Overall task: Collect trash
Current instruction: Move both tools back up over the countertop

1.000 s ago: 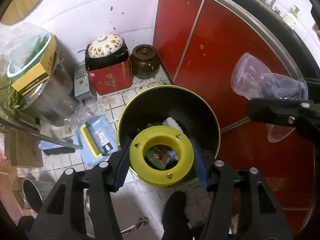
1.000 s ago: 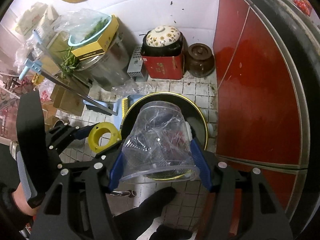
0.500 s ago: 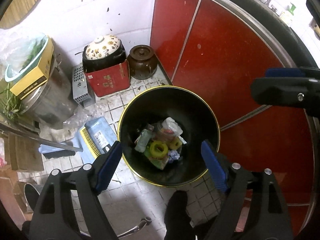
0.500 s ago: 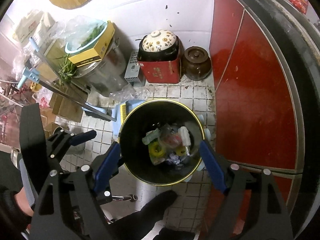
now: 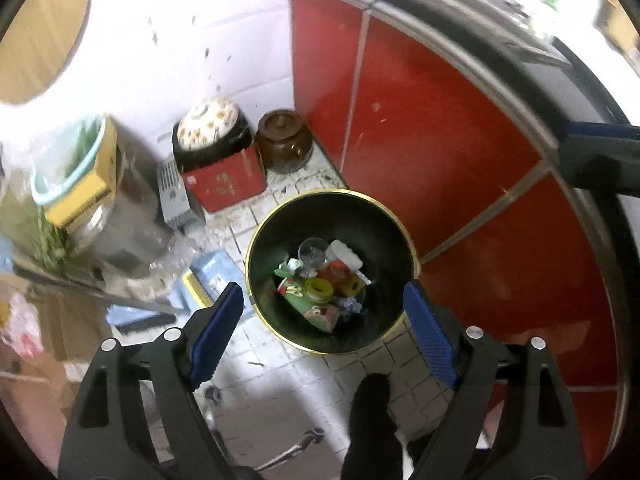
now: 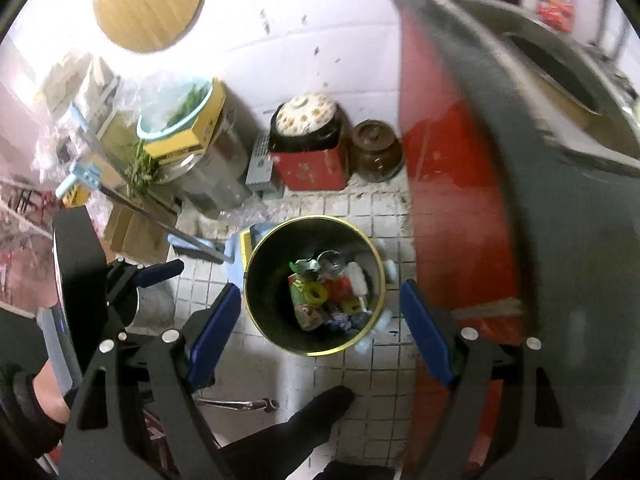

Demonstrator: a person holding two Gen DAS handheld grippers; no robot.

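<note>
A black trash bin with a gold rim stands on the tiled floor below both grippers. In it lie a yellow tape ring, a clear plastic cup and other mixed trash. My left gripper is open and empty, high above the bin. My right gripper is open and empty too, also high above the bin. The left gripper shows at the left of the right wrist view; part of the right gripper shows at the right edge of the left wrist view.
Red cabinet doors run along the right. A floral-lidded pot on a red box, a brown jar and a steel pot with a yellow box stand by the white wall. A blue dustpan lies left of the bin.
A second ago my left gripper held the yellow tape ring and my right held the clear cup. Both opened; the items now lie in the bin. Both grippers have since risen.
</note>
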